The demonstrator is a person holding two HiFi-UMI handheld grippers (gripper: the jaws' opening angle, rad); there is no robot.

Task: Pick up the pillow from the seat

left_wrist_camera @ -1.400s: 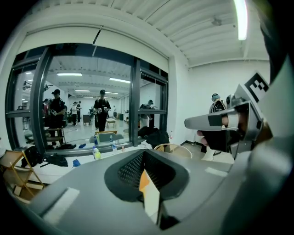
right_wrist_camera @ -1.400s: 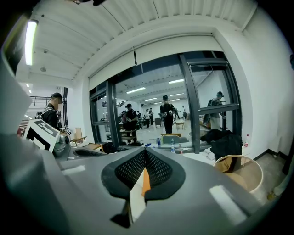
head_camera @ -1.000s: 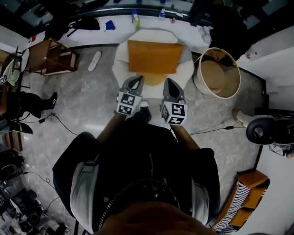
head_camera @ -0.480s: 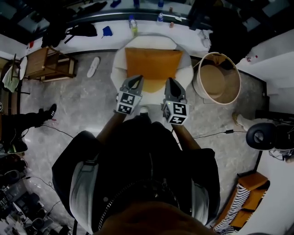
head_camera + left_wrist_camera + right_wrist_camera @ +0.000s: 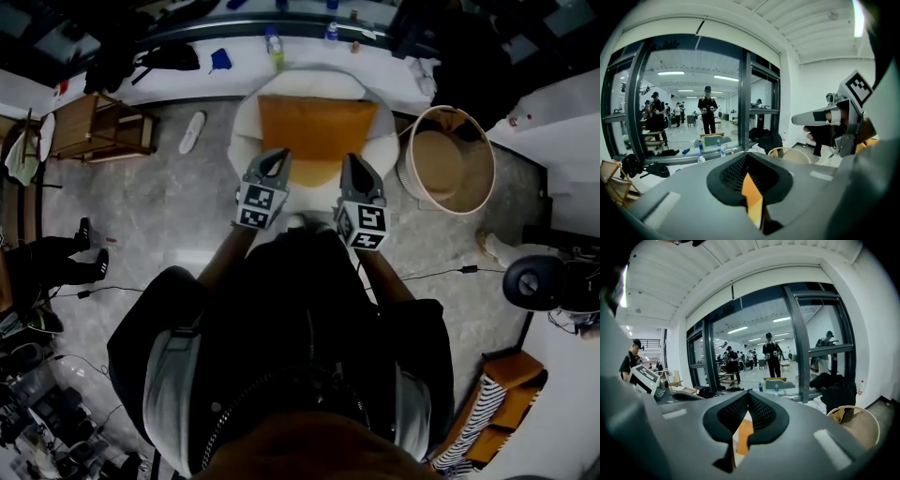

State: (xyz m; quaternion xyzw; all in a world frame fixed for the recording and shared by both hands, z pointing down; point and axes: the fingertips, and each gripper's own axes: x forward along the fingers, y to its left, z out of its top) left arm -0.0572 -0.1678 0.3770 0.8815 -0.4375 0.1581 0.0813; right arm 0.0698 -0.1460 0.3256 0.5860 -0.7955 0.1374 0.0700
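An orange pillow [image 5: 317,127] lies on the round white seat [image 5: 246,122] at 12 o'clock. The left gripper [image 5: 272,161] at 11 o'clock and the right gripper [image 5: 355,167] at 1 o'clock both point at the pillow's near edge, each with its jaws together. A round basket [image 5: 448,159] stands at 2 o'clock, just beside the seat. At 10 o'clock a white slipper [image 5: 192,131] lies near a wooden rack [image 5: 94,127].

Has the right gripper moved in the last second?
Yes, slightly: the right gripper has crept forward, farther over the orange square pillow on the white round seat.
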